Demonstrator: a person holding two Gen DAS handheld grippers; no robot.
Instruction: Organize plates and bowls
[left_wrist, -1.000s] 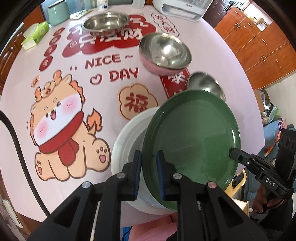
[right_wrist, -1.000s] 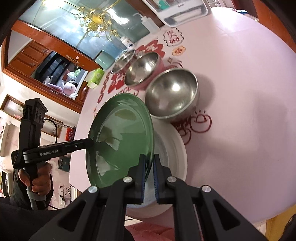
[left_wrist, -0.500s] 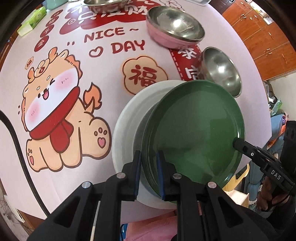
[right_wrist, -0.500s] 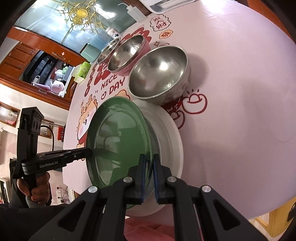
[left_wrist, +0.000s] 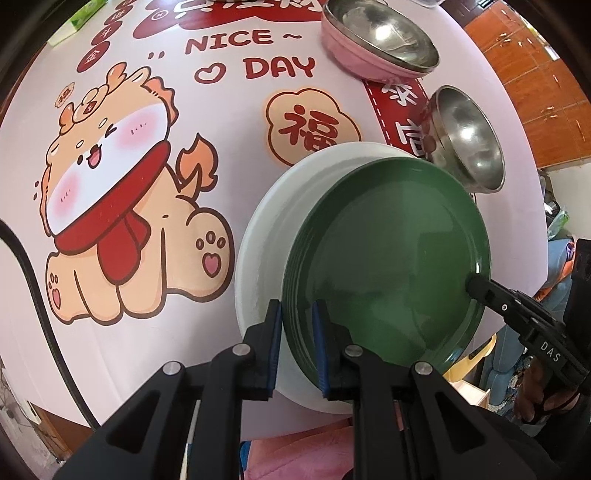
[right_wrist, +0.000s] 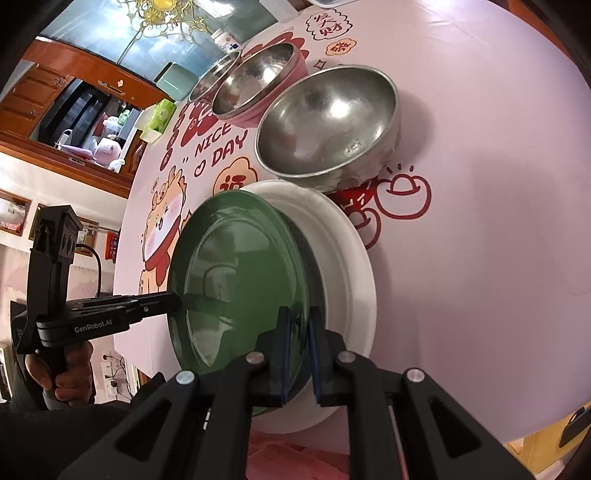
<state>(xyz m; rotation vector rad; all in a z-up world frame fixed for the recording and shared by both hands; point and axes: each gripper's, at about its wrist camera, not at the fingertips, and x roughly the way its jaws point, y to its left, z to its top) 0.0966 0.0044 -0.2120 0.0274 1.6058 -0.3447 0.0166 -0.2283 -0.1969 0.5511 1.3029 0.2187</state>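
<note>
Both grippers are clamped on the green plate (left_wrist: 388, 258) at once. The left gripper (left_wrist: 297, 345) pinches its near rim, and the right gripper (right_wrist: 297, 354) grips the rim on the opposite side, so the plate hangs tilted between them. Directly under it is the white plate (left_wrist: 266, 229), flat on the table (left_wrist: 129, 332); I can't tell whether green and white are touching. Just beyond the white plate is a steel bowl (right_wrist: 328, 122), close to its far edge. Past that comes a pink bowl (right_wrist: 258, 88) with a metal inside, then another steel bowl further back. The cartoon dragon print (left_wrist: 122, 206) on the tablecloth lies next to the white plate, on the left gripper's side.
</note>
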